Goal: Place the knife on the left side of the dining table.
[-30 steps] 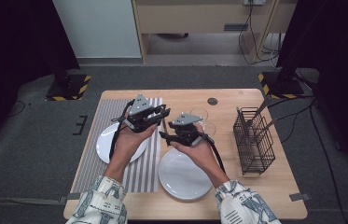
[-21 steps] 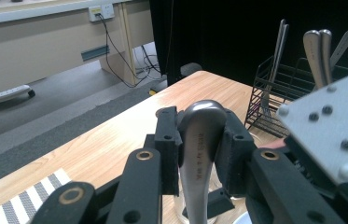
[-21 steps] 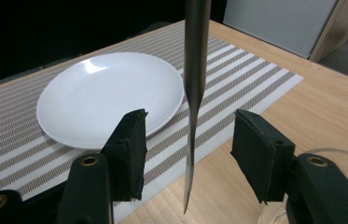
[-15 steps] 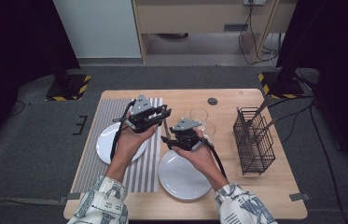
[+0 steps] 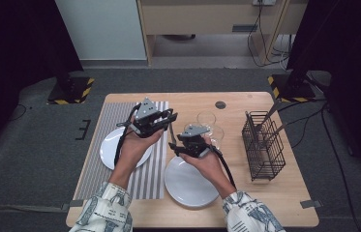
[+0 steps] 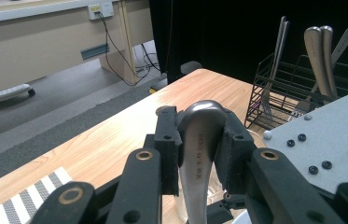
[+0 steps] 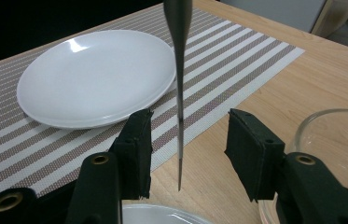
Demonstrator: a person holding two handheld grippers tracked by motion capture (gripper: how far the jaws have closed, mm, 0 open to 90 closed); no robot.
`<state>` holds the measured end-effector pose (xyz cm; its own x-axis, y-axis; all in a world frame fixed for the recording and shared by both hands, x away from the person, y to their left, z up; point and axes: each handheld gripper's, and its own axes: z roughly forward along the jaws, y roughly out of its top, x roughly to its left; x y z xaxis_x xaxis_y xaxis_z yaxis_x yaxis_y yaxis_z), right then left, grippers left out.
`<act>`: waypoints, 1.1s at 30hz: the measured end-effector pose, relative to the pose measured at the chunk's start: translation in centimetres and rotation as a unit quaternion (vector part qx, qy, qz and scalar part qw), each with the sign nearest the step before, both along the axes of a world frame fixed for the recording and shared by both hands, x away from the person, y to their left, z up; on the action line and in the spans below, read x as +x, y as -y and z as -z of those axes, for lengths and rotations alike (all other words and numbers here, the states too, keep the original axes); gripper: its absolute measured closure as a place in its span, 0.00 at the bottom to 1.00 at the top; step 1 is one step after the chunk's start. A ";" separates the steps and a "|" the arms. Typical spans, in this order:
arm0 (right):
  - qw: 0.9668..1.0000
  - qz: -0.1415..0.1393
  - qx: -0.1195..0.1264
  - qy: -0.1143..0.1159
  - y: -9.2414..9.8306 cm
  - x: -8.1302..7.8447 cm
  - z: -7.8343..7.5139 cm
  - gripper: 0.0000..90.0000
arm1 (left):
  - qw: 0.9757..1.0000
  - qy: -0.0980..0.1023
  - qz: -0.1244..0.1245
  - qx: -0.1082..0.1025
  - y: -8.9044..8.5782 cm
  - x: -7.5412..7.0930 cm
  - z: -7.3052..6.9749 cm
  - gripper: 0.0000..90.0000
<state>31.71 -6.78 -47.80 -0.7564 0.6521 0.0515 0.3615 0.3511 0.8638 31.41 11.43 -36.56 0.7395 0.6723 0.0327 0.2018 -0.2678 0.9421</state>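
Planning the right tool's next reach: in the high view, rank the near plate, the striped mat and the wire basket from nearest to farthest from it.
1. Near plate, just below the right tool.
2. Striped mat, to its left.
3. Wire basket, far right.

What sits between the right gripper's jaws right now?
In the right gripper view, the thin blade of a knife hangs down between the open jaws of the right gripper, which have just been closing, touching neither jaw.

right gripper (image 5: 186, 145) lower, jaws closing around the knife (image 7: 179, 93), not yet touching
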 end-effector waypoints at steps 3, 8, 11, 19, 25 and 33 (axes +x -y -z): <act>1.000 0.000 0.000 -0.001 0.0 0.0 0.2 0.59 | 1.000 0.001 -0.001 -0.002 -0.1 0.0 0.0 0.81; 1.000 -0.003 -0.003 -0.002 -0.2 -0.1 0.4 0.60 | 1.000 0.001 -0.001 -0.001 0.0 0.0 0.0 0.81; 1.000 -0.007 -0.006 0.000 -0.3 -0.2 0.5 0.61 | 1.000 0.002 0.000 -0.002 0.1 -0.1 0.0 0.81; 1.000 -0.004 -0.004 -0.001 -0.5 0.0 0.9 0.64 | 1.000 0.002 -0.001 -0.003 0.0 0.0 -0.1 0.81; 1.000 -0.001 -0.007 -0.006 -0.6 0.0 1.5 0.66 | 1.000 0.004 -0.004 -0.004 -0.2 -0.1 -0.2 0.81; 1.000 0.009 -0.010 -0.010 -0.6 -0.1 2.5 0.70 | 1.000 0.004 -0.004 -0.005 -0.1 -0.1 -0.2 0.81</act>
